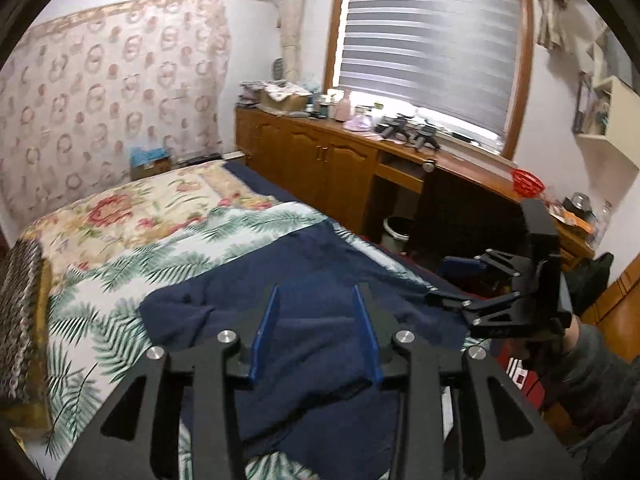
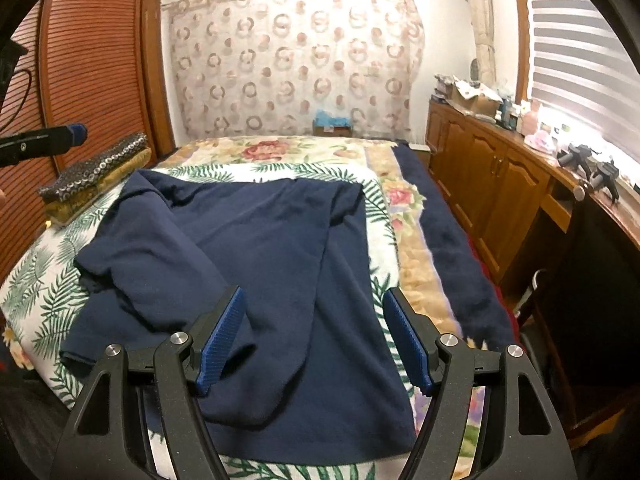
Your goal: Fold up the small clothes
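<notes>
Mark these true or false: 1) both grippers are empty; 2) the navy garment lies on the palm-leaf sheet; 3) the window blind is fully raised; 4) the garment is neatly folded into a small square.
1) True: the left gripper and right gripper stand open, nothing between their pads.
2) True: the navy blue fabric garment lies on the green palm-leaf printed sheet.
3) False: the striped window blind hangs lowered, a bright gap at the bottom.
4) False: it lies spread out, one sleeve folded across.
</notes>
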Demonstrator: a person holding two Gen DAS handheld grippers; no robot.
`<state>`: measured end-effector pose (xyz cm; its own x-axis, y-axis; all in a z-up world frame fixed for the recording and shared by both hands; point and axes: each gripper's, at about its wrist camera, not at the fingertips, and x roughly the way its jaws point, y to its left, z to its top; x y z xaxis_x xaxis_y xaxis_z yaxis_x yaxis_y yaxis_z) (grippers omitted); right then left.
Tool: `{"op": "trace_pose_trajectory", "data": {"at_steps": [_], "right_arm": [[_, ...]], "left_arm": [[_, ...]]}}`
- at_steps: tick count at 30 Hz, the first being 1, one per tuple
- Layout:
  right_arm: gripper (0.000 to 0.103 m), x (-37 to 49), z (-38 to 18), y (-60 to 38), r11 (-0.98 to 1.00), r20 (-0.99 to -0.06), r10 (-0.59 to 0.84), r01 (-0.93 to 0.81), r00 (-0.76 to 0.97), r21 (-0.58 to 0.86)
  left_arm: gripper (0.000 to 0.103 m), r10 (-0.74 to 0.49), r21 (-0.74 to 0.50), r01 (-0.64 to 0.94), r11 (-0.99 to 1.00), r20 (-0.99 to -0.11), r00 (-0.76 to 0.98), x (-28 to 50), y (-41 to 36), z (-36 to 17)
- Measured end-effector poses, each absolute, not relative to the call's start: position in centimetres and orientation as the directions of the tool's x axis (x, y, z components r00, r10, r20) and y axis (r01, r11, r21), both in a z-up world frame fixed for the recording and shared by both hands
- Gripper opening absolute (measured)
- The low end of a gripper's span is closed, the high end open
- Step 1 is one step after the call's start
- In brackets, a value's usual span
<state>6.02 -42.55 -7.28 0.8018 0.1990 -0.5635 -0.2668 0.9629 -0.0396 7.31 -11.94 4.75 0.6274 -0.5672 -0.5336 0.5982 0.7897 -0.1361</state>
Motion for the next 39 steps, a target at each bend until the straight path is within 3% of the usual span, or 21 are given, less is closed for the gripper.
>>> {"op": "trace_pose_trajectory", "data": {"at_steps": [22, 39], "right_arm": [[0.073, 9.3, -7.3, -29.8, 0.840, -0.595, 0.382, -0.533, 0.707, -0.095], [0.073, 10.1, -9.9, -20.0, 0.682, -0.694, 0.472, -0.724, 0.544, -0.104]], "left_arm": [[0.037, -0.268, -0.152, 0.222, 0.963, -0.619, 0.738, 6.4, 2.2, -3.2], [0.037, -0.226, -0.176, 0.148, 0.973, -0.613, 0.757, 5.7, 6.4, -4.5]]}}
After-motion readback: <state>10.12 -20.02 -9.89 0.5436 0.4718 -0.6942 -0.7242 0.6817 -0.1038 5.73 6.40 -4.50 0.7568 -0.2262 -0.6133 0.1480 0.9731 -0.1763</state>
